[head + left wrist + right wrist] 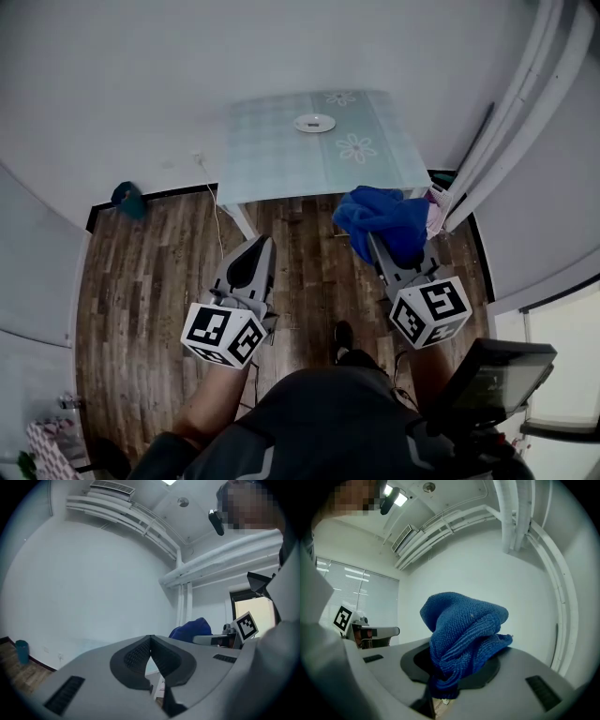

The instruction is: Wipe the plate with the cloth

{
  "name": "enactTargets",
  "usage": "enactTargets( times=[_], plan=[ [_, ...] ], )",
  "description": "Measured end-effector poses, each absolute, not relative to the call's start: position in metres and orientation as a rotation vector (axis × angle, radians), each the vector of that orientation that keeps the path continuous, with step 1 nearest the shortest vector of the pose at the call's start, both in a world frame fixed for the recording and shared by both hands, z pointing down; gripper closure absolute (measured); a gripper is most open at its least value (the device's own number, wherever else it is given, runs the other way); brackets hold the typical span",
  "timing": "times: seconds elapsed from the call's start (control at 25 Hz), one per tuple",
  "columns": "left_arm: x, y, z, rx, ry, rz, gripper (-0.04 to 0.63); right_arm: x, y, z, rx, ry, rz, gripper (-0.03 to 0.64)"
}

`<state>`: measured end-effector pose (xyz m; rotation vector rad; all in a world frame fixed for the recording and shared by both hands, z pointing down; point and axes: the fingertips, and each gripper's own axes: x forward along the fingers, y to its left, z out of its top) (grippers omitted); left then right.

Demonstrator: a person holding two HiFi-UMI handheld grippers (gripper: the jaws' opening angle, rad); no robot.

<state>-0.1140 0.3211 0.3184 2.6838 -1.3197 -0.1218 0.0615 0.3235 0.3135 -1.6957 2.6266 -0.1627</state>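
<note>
The right gripper [440, 686] has its jaws clamped on one fold of a soft, light blue cloth [464, 634]. The left gripper [151, 639], jaws together, holds nothing. The small, probably breakable plate [314, 123] sits on the surface [262, 159], well ahead.

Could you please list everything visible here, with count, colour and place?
table: one, pale green flowered top, ahead on the wooden floor
plate: one, white, on the table
cloth: one, blue, bunched in the right tongs
teal object: one, on the floor, left
cable: one, white, beside the table's left edge
screen: one, dark, lower right
left tongs: one, grey, shut, empty
right tongs: one, grey, shut on the cloth
</note>
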Motion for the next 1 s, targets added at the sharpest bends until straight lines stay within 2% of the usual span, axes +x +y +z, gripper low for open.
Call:
enactTargets(
  times=[0.64, 1.0],
  plan=[
    [-0.036, 0.159, 0.315, 2.593, -1.456, -0.107, 0.586, 0.143, 0.157, 0.323, -1.544, 2.69, -0.215, 0.515],
    [-0.03, 0.145, 0.32, 2.59, -1.446, -0.069, 0.586, 0.154, 0.134, 0.321, -1.537, 2.65, -0.222, 0.515]
  ],
)
